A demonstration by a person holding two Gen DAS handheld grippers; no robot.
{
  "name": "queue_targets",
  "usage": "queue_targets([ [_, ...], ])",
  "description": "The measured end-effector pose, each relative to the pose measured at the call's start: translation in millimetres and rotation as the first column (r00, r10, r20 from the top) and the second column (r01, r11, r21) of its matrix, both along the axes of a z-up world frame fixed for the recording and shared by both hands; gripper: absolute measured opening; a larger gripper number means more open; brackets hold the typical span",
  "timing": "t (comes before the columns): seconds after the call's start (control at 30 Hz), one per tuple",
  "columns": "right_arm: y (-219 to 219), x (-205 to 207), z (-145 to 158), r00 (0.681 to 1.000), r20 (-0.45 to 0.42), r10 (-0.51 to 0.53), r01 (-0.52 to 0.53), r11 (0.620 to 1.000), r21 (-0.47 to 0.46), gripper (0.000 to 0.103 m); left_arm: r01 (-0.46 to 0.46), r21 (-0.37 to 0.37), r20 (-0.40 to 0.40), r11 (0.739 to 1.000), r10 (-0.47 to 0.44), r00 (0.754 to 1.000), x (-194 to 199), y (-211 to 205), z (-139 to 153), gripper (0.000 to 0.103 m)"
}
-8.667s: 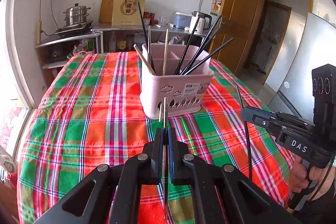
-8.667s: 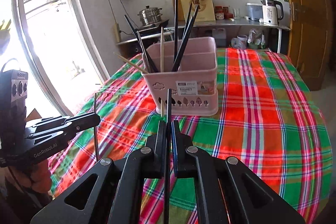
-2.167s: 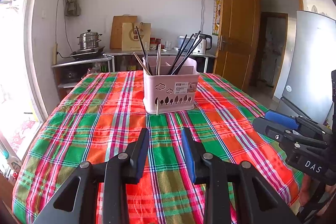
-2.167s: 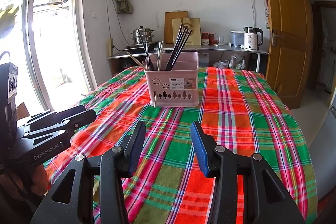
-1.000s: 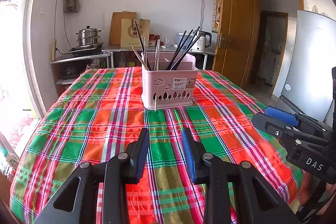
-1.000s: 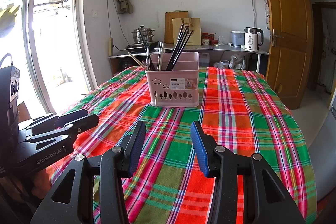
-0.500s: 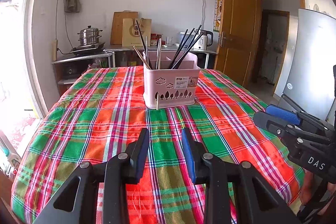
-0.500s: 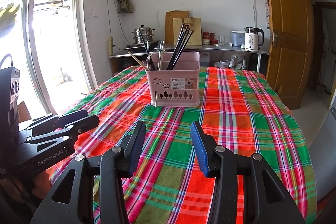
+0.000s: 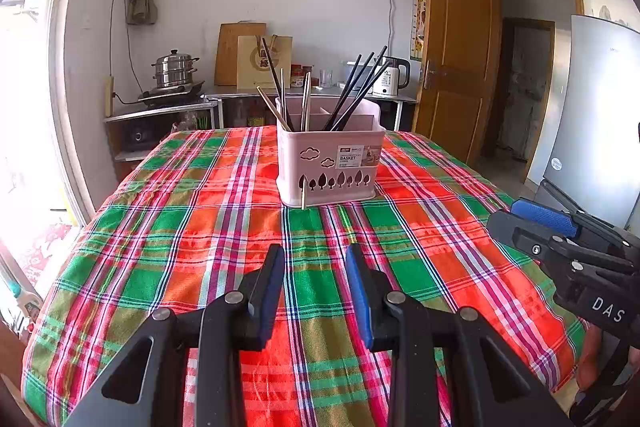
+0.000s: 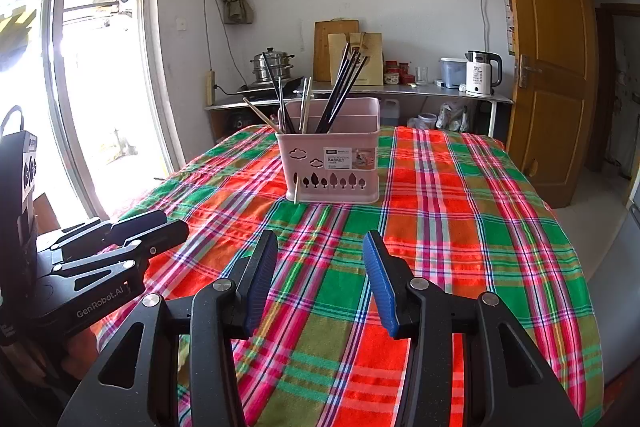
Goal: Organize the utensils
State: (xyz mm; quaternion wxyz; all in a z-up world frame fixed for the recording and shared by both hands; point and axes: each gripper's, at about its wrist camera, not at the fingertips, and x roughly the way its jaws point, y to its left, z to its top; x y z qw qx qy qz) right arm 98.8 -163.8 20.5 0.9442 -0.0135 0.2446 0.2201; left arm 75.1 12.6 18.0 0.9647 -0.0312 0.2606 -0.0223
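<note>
- Pink plastic basket stands upright on the plaid tablecloth, at about 12 o'clock from both grippers and well apart from them.
- Black chopsticks lean toward 1 o'clock in the basket's right part, as the left wrist view shows; pale wooden and metal sticks sit in its left part, one black stick among them slanting toward 11 o'clock.
- One light stick pokes out low at the basket's front left corner (whether it passes through a cut-out or merely leans there, I cannot tell).
- Left gripper hovers over the cloth with its jaws parted and nothing between the blue pads.
- Right gripper is likewise spread wide and empty; in the left wrist view it appears at 3 o'clock.
- On the counter by the far wall stand a steel steamer pot and a white kettle; a wooden door is at 2 o'clock in the right wrist view.
</note>
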Motion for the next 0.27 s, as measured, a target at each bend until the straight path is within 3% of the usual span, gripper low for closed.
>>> queue_targets([
  [0.27,-1.2,0.2,-0.5,1.000,-0.001,-0.001,0.001,1.000,0.001,0.046,-0.008,-0.007,0.005,1.000,0.008,1.000,-2.4,-1.4,-2.0,0.031],
])
